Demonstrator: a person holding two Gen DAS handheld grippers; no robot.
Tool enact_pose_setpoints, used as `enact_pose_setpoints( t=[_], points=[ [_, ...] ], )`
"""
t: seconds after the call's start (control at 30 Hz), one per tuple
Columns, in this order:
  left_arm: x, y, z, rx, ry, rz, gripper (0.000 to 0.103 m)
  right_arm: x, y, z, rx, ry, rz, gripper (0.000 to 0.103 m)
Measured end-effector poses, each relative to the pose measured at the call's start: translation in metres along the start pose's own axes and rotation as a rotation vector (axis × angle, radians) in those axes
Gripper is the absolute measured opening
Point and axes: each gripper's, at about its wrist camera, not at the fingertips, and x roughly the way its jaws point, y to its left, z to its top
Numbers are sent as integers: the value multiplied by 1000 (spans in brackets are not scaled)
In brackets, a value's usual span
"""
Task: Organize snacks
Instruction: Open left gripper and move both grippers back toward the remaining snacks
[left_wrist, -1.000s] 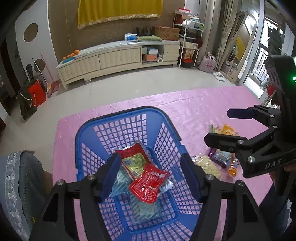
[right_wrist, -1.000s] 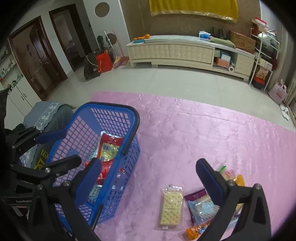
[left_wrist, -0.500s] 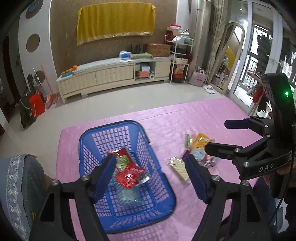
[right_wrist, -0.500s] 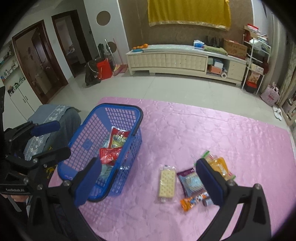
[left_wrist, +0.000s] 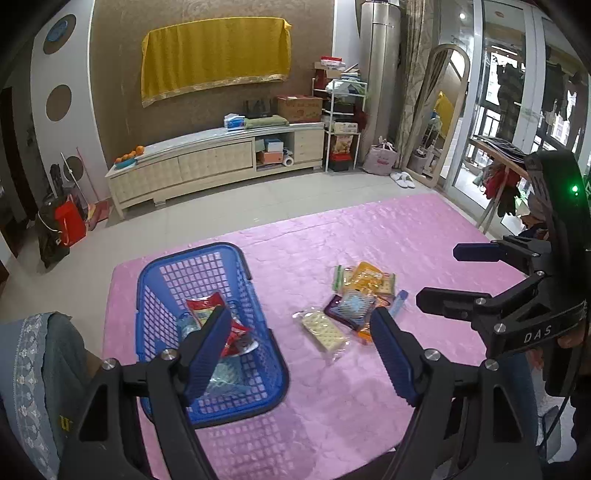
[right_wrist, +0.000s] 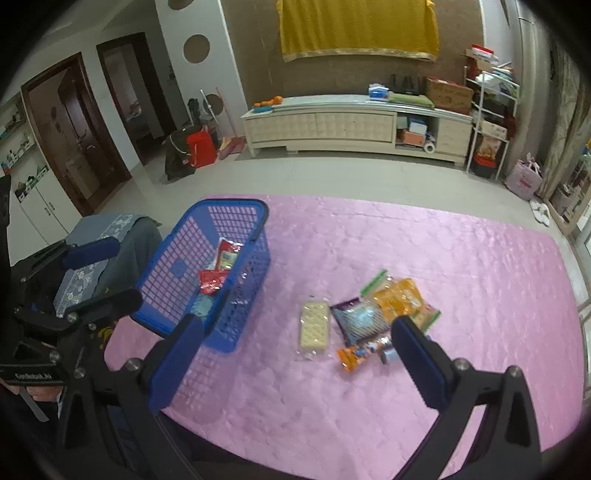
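A blue plastic basket (left_wrist: 192, 254) (right_wrist: 232, 203) stands at the left of the pink tablecloth (left_wrist: 369, 236) (right_wrist: 406, 240). Red snack packs (left_wrist: 201, 306) (right_wrist: 212, 280) and a bluish pack lie inside it. To its right lies a loose pile: a cracker pack (left_wrist: 325, 328) (right_wrist: 314, 326), a purple pack (left_wrist: 351, 308) (right_wrist: 360, 319) and orange packs (left_wrist: 369, 275) (right_wrist: 400, 299). My left gripper (left_wrist: 301, 314) hovers open and empty, near the basket's near right side. My right gripper (right_wrist: 297, 323) (left_wrist: 439, 273) hangs open and empty, above the table's near side before the pile.
A chair draped in grey embroidered cloth (left_wrist: 37, 350) (right_wrist: 110, 229) stands at the table's left edge beside the basket. A long cream cabinet (left_wrist: 203, 162) lines the far wall. A hand (left_wrist: 570, 336) grips the right tool. The table's near edge runs just below both grippers.
Both grippers have drawn back and up from the basket, so basket and snack pile look smaller and farther. The left jaws spread a little wider. No snack has moved.
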Motion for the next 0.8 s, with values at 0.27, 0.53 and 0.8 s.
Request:
enact_pose_setpoints(
  t=[0.27, 0.53, 0.8],
  points=[
    [13, -28, -9, -4, 34, 5, 76, -6, -26, -18, 33, 4, -13, 103],
    [31, -63, -29, 5, 48, 43, 76, -3, -49, -50, 14, 19, -71, 103],
    [52, -78, -55, -90, 67, 45, 76, -5, -66, -74, -6, 11, -104, 103]
  ],
)
